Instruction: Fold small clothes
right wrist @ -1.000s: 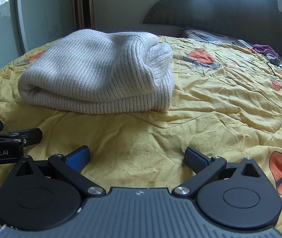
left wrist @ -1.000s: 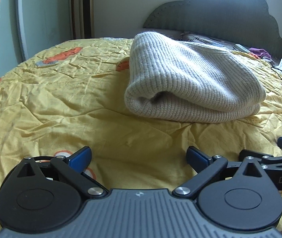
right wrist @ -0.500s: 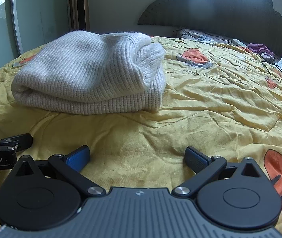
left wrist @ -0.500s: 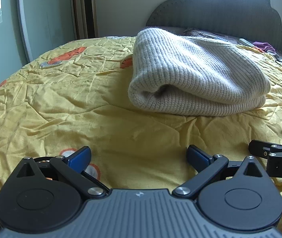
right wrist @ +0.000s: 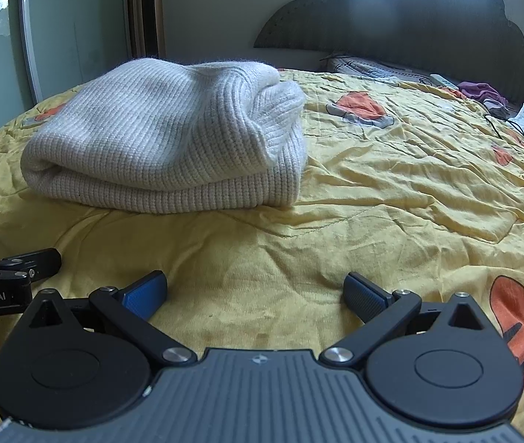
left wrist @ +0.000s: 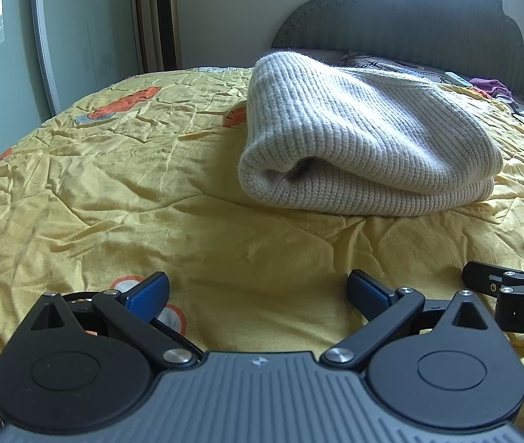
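Nearest in the left wrist view, the left gripper sits low over the yellow bedspread, its blue-padded fingers spread wide apart with nothing between them. Part of the right gripper shows at the right edge of that view, just beside it. In the right wrist view the right gripper has its own jaws equally wide apart and empty above the wrinkled cloth, and the left gripper's black side juts in at the left edge.

Beyond both grippers, well apart from the fingertips, lies the folded sweater, a cream ribbed knit doubled over into a thick bundle resting flat on the bedspread. From the left wrist it lies ahead and to the right, its rounded fold facing left; from the right wrist it lies ahead and to the left.

Orange cartoon prints dot the bedspread. Farther back on the right, a purple cloth and a thin black cable lie near the dark scalloped headboard. A tall tower fan stands against the far wall on the left.
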Demonstrator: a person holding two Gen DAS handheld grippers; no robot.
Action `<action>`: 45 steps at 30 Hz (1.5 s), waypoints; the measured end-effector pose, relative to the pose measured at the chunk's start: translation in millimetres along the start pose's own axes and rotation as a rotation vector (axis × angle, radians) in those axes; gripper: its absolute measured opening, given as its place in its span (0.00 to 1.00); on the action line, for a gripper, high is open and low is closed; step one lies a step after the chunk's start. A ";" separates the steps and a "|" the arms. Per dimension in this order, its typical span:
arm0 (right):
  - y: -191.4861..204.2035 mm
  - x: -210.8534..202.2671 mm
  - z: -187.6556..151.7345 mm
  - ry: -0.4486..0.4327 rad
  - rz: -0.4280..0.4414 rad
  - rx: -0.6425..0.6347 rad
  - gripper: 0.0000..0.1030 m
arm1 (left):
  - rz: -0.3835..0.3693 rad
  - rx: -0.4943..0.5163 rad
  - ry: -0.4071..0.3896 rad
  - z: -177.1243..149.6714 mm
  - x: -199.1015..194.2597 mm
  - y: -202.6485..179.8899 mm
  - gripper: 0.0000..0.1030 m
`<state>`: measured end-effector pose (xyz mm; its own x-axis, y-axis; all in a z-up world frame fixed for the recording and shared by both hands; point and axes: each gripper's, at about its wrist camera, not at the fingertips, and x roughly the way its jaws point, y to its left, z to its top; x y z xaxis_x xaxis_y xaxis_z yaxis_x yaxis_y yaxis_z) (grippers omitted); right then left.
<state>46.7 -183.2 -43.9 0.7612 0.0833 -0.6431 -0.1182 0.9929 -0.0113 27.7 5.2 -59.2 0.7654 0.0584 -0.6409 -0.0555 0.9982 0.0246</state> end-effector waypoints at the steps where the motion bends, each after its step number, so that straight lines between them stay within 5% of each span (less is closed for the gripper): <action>1: 0.2 0.1 0.0 0.000 0.000 0.000 1.00 | 0.000 0.000 0.000 0.1 0.0 0.1 1.00; 45: -0.1 10.9 15.0 0.076 -0.005 0.026 1.00 | -0.001 0.001 0.001 -0.5 0.1 0.8 1.00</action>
<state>64.6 -181.1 -39.5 0.7112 0.0726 -0.6993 -0.0973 0.9952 0.0044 27.5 6.1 -59.6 0.7646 0.0573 -0.6420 -0.0538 0.9982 0.0251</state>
